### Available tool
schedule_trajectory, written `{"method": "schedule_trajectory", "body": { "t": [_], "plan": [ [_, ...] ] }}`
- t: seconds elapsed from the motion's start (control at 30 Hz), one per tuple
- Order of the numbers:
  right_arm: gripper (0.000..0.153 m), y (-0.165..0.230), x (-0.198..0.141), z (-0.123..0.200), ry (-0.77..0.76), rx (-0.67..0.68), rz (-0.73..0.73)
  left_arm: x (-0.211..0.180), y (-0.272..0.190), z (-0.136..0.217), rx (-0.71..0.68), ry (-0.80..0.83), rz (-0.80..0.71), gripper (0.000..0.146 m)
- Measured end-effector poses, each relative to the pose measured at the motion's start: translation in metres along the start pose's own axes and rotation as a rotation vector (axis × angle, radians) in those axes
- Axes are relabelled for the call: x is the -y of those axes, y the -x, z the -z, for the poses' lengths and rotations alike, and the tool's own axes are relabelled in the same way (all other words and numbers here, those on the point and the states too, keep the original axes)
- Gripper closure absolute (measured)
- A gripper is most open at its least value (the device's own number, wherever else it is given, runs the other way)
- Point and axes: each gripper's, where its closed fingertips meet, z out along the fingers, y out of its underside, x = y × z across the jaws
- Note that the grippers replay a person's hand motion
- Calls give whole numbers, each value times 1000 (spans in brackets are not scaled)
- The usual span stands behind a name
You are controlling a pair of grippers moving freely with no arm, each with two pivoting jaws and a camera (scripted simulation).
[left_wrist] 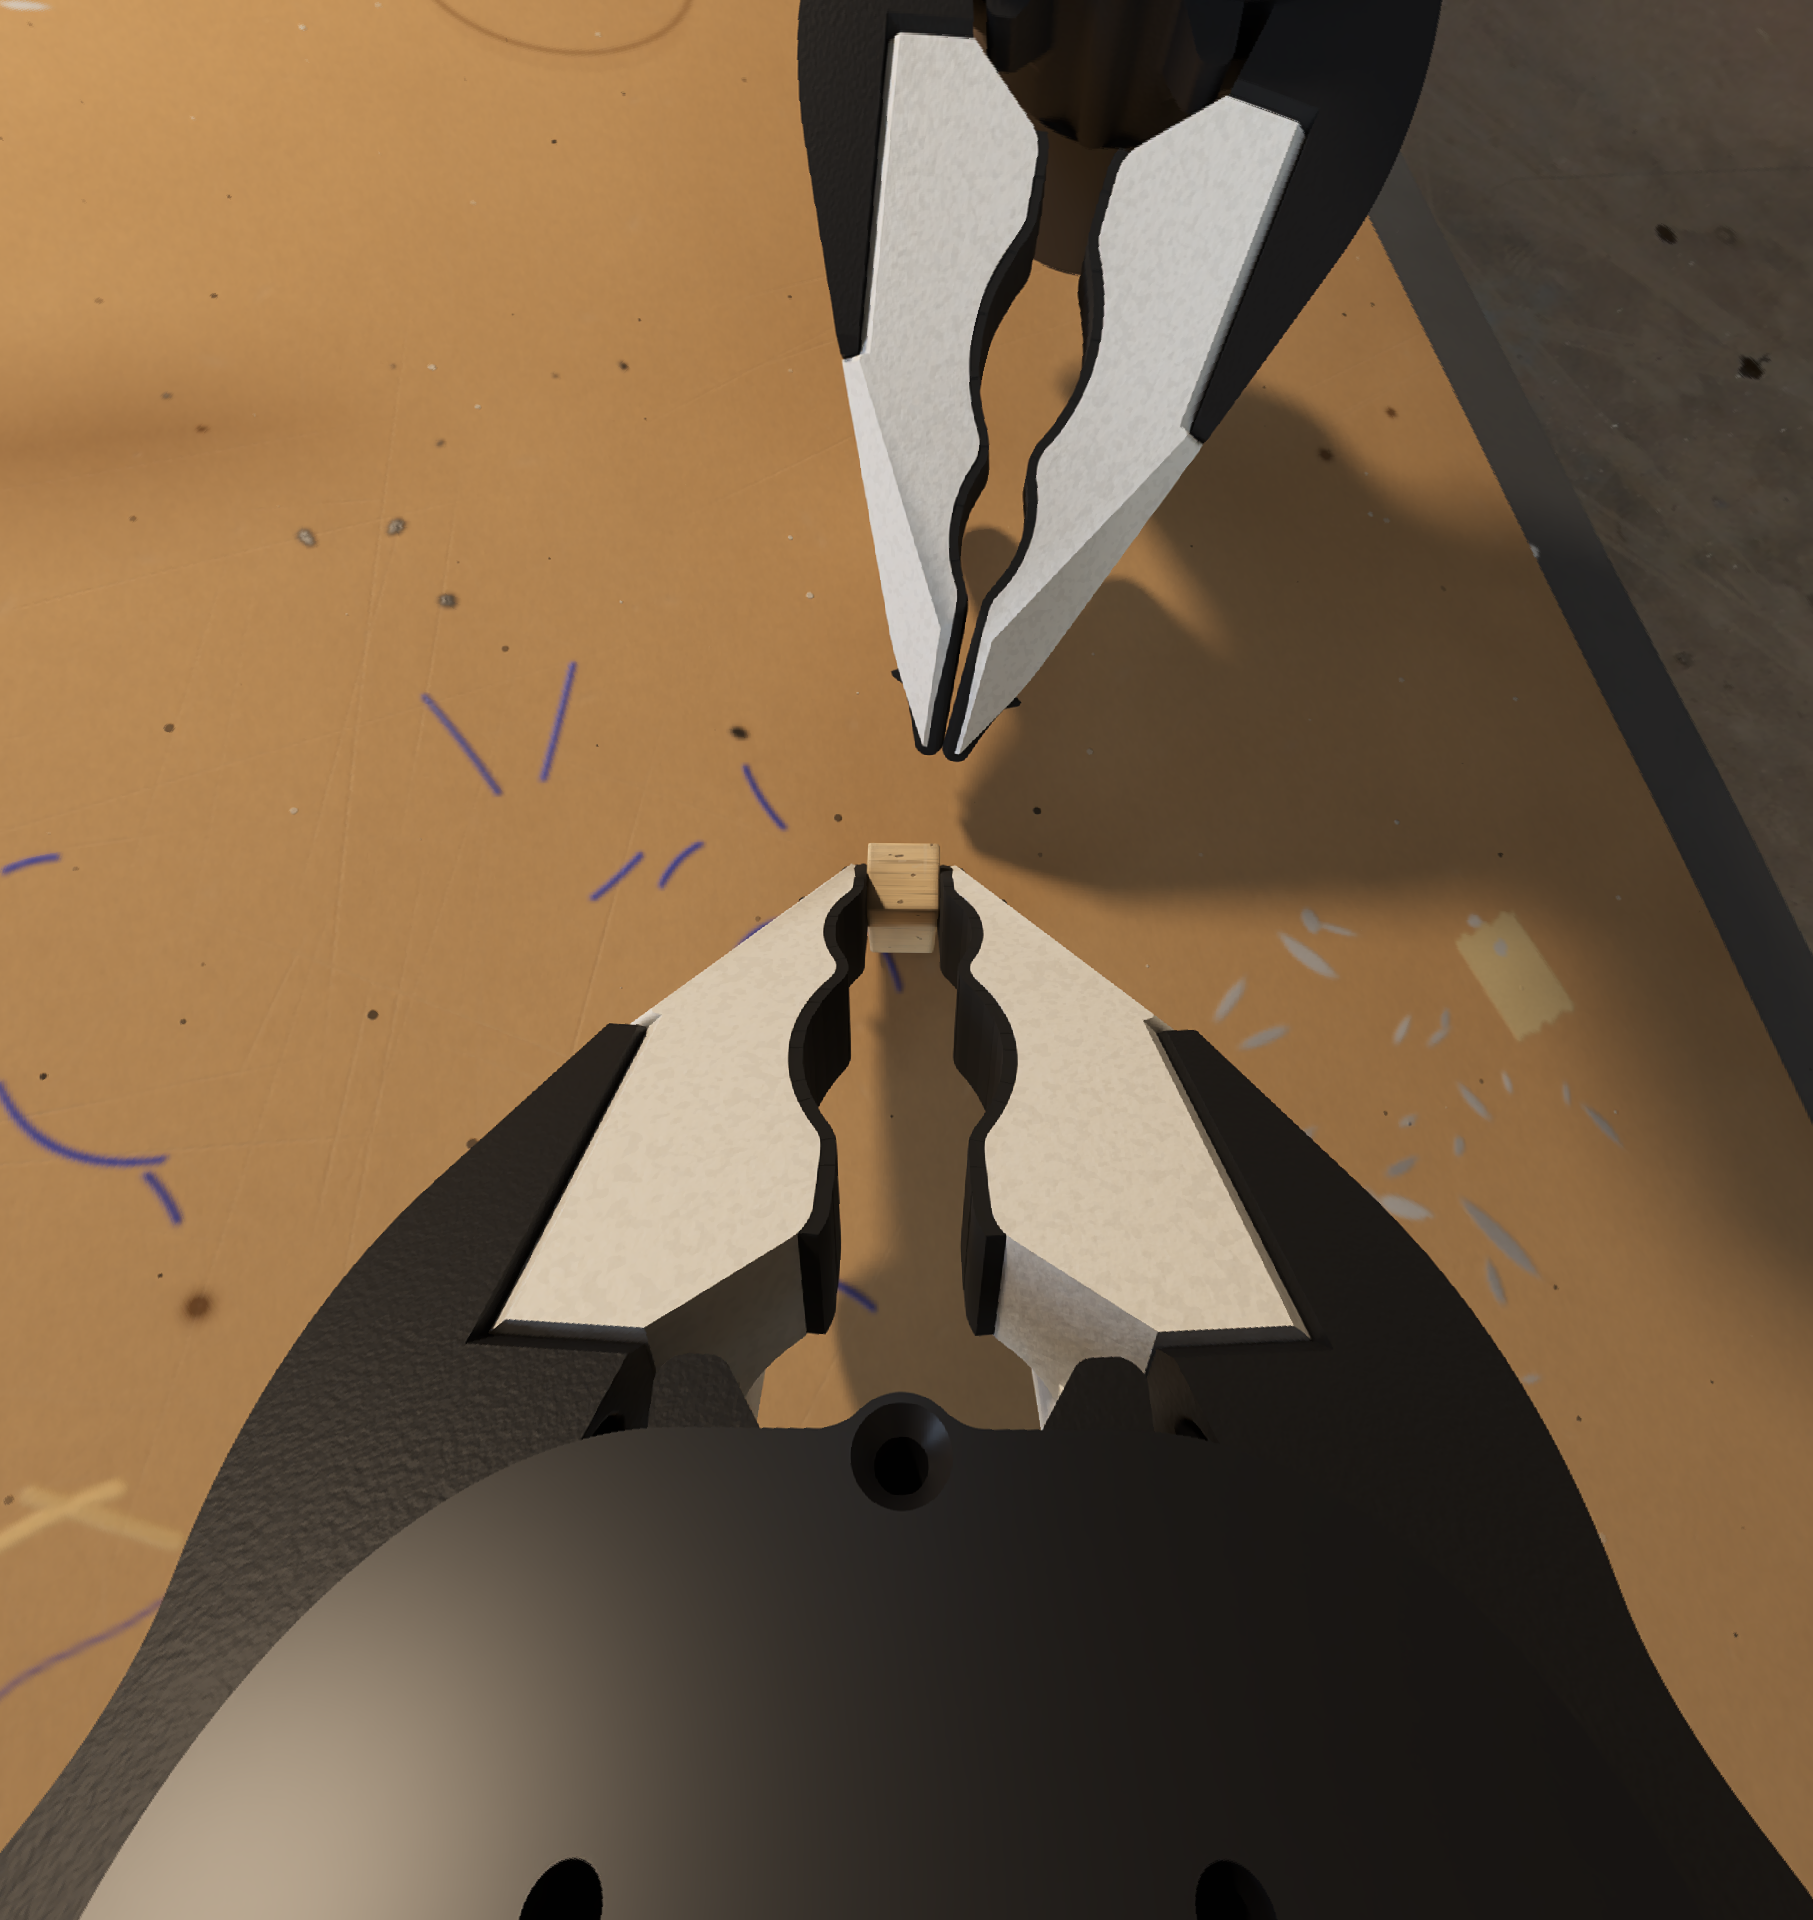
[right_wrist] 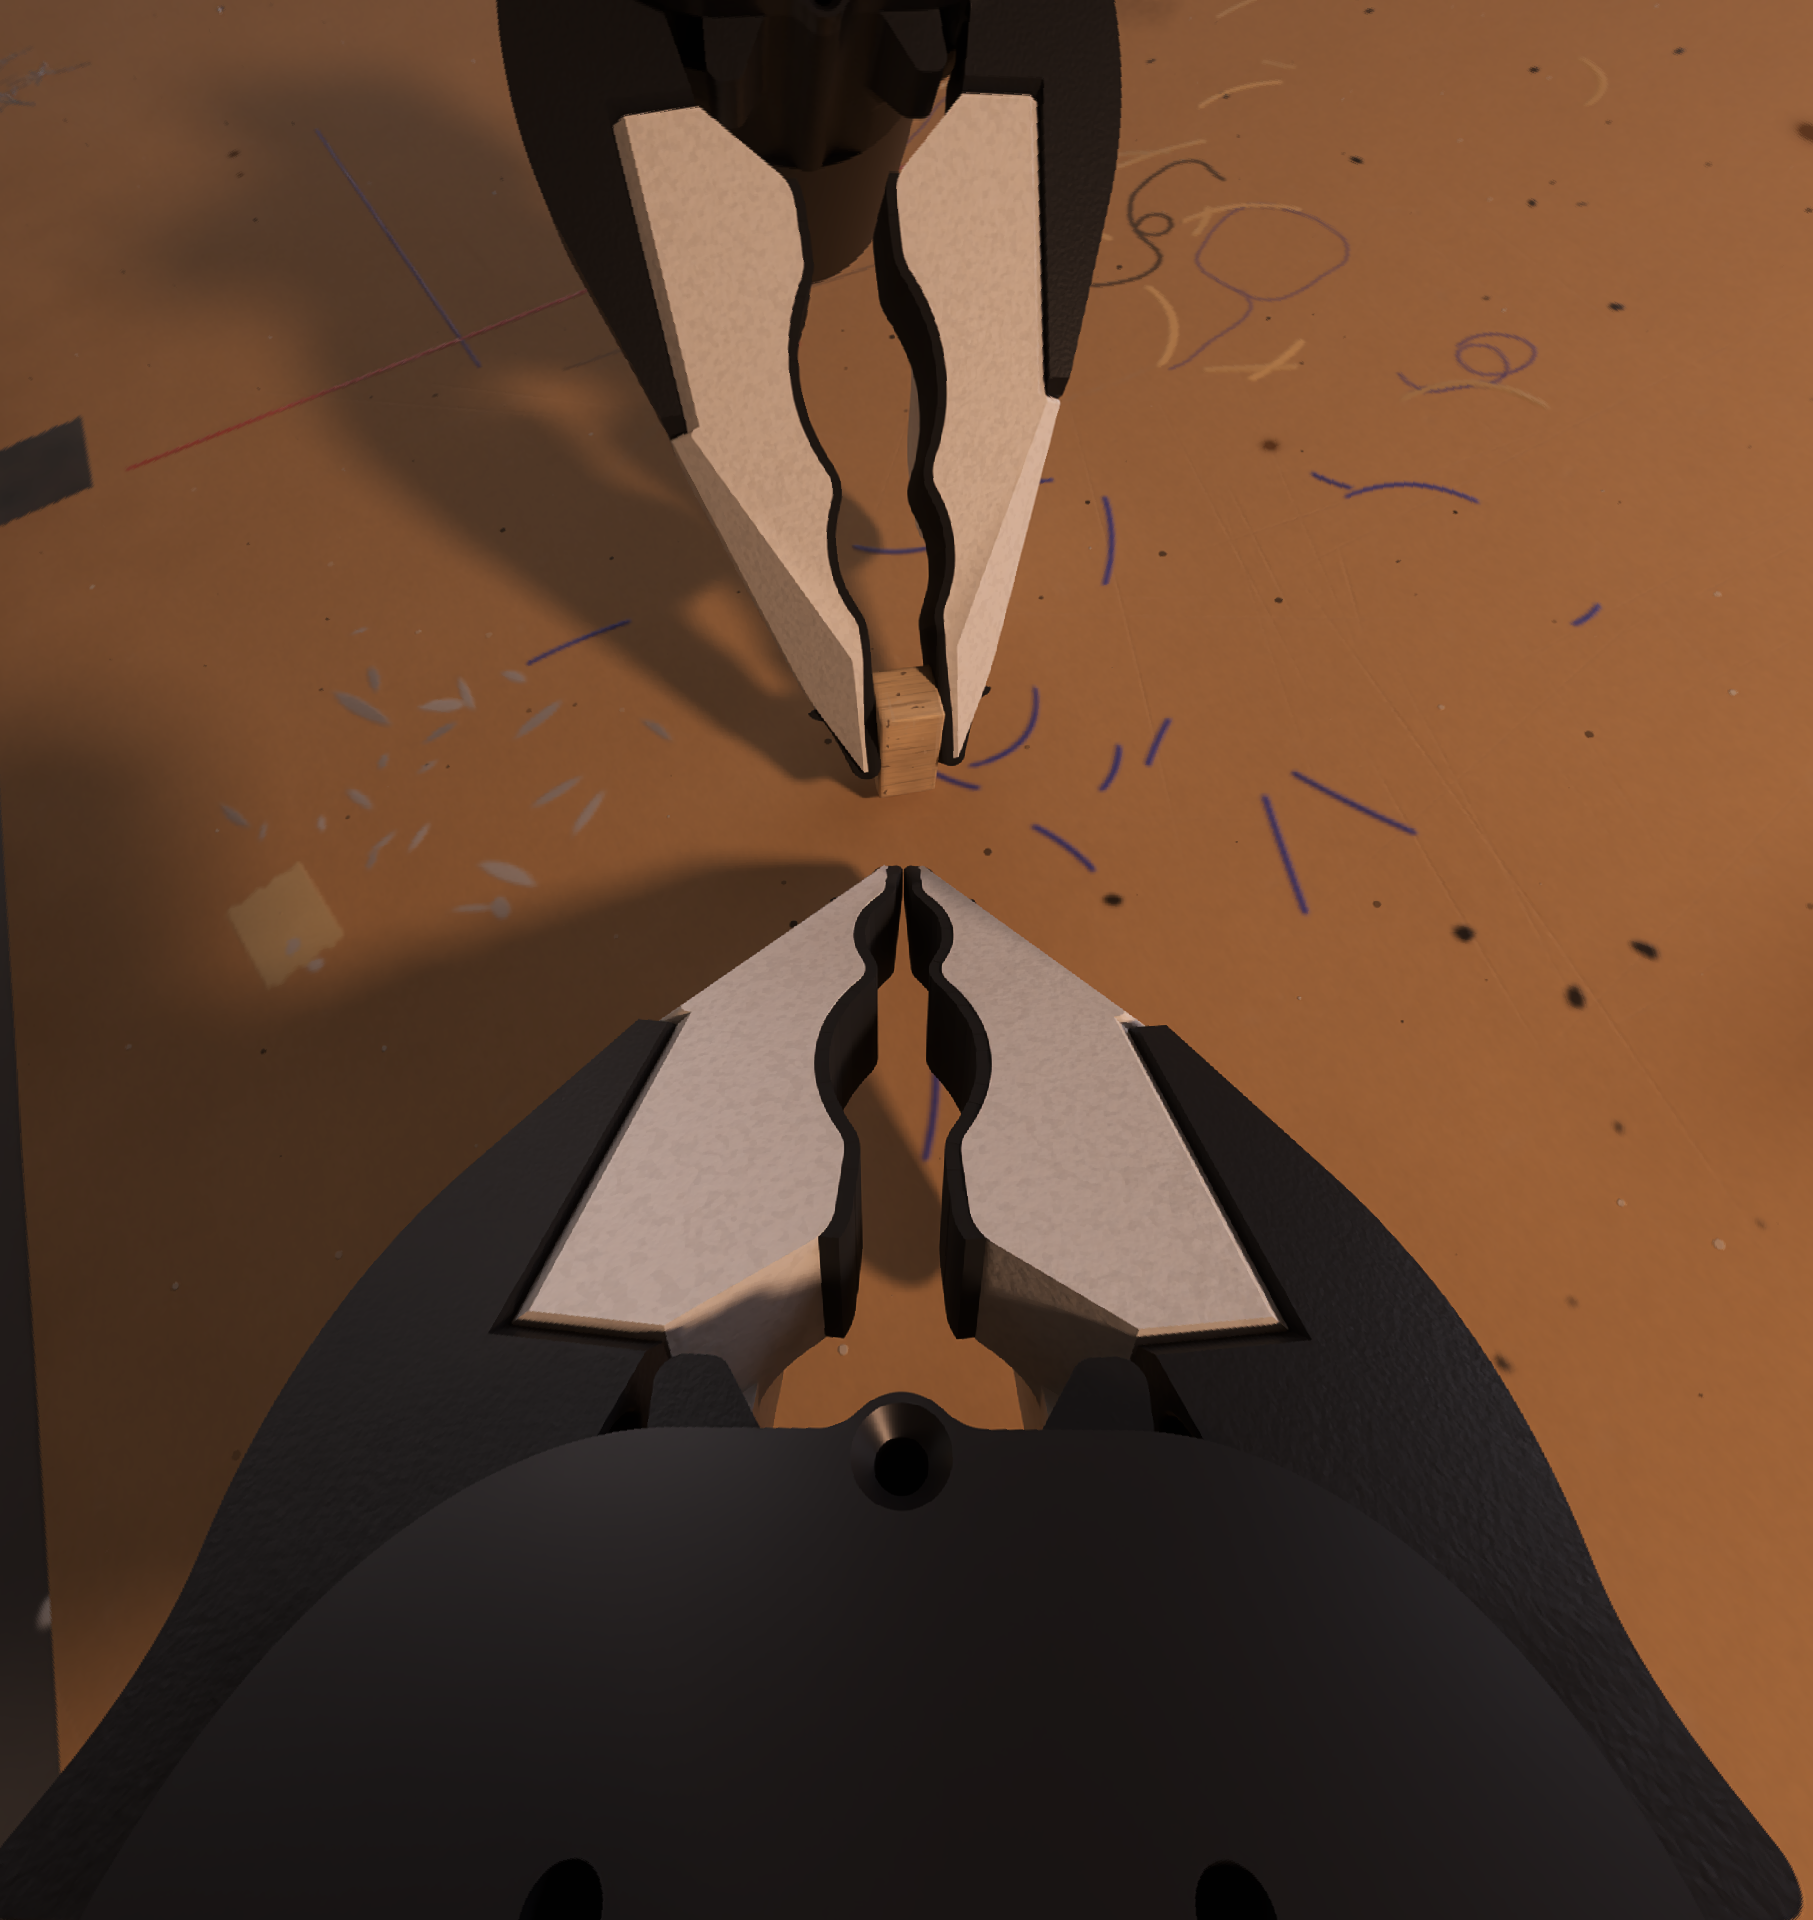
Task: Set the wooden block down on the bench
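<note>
Wooden block [left_wrist: 903, 878] pinched in my left gripper [left_wrist: 903, 883], low over table [left_wrist: 258, 416]. Right gripper [right_wrist: 902, 873] pressed together, near: risk I nudge block on release.

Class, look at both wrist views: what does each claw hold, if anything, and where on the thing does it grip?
The left claw pinches the wooden block by two opposite side faces, at its fingertips. The right claw is shut on nothing.
</note>
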Motion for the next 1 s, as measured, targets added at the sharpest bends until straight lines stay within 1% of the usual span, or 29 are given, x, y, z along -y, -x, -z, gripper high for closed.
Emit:
{"method": "schedule_trajectory", "body": {
  "t": [0.43, 0.83, 1.0],
  "plan": [
    [152, -1, 2, -1, -47, -3, -50, 1, -1, 1, -7, -6, 0, 134],
    [152, 0, 3, 1, -120, -22, -127, 1, -1, 1, -20, -12, 10, 134],
    [151, 2, 3, 0, -120, -27, -134, 1, -2, 2, -32, -17, 14, 134]
  ]
}}
